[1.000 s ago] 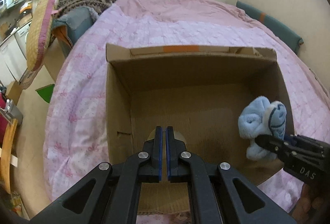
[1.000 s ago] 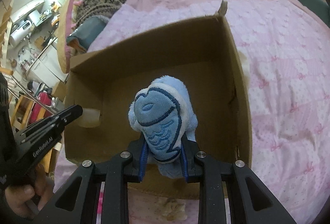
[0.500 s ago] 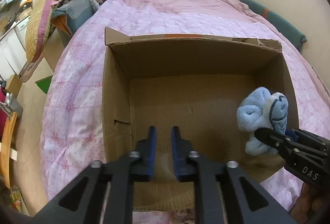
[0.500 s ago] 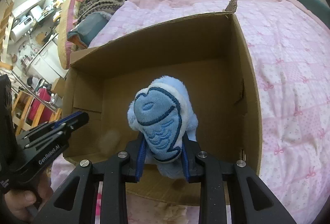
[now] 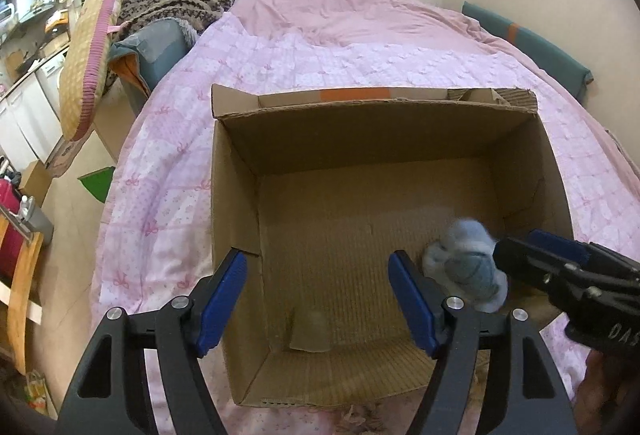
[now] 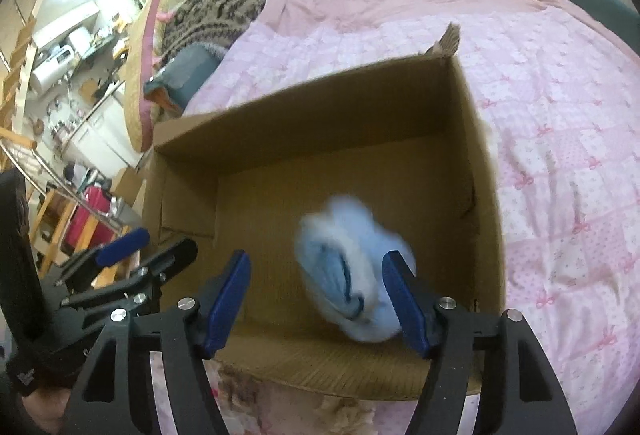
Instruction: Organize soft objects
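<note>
Both my grippers, left and right, gape wide over the cardboard box; the blue plush (motion-blurred) sits lower centre, unheld.

The right hand-held gripper has its blue-padded fingers spread wide over an open cardboard box. A pale blue plush toy, motion-blurred, sits between them inside the box, close to the right finger; contact cannot be told. The box rests on a bed with a pink quilt. The left hand-held gripper, spread apart, hangs at the box's left edge.
</note>
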### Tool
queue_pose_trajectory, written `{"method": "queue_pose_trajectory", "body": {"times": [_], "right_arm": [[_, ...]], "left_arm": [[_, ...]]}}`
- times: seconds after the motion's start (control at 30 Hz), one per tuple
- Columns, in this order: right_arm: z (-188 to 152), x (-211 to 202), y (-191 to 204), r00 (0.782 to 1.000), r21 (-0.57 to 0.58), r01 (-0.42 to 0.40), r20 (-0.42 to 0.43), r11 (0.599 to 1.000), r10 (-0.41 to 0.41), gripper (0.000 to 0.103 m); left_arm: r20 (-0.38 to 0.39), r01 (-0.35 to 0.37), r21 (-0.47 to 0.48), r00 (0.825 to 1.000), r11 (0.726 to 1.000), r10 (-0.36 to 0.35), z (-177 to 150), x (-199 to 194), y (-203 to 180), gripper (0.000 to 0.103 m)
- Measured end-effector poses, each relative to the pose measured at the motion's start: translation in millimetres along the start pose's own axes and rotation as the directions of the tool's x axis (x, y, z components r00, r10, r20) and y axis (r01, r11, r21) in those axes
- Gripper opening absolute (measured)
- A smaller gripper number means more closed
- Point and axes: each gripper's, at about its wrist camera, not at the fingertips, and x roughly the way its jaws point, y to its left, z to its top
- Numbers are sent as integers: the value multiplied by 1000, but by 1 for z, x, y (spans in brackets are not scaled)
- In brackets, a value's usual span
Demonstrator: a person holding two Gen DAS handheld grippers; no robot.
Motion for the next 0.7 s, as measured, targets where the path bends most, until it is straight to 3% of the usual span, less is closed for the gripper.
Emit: {"method": "queue_pose_trajectory", "body": {"times": [0.43,0.7], "right_arm": [[-3,-27,-2,1000,17,1,21,1000,-2,72],[-26,-47,-2,1000,36,16,-5,999,-16,72]], "left_arm": [[7,22,-24,1000,999,-22,-2,-22,11,71],[21,21,-30,1000,999,-21,-15,-45,16,71]]}}
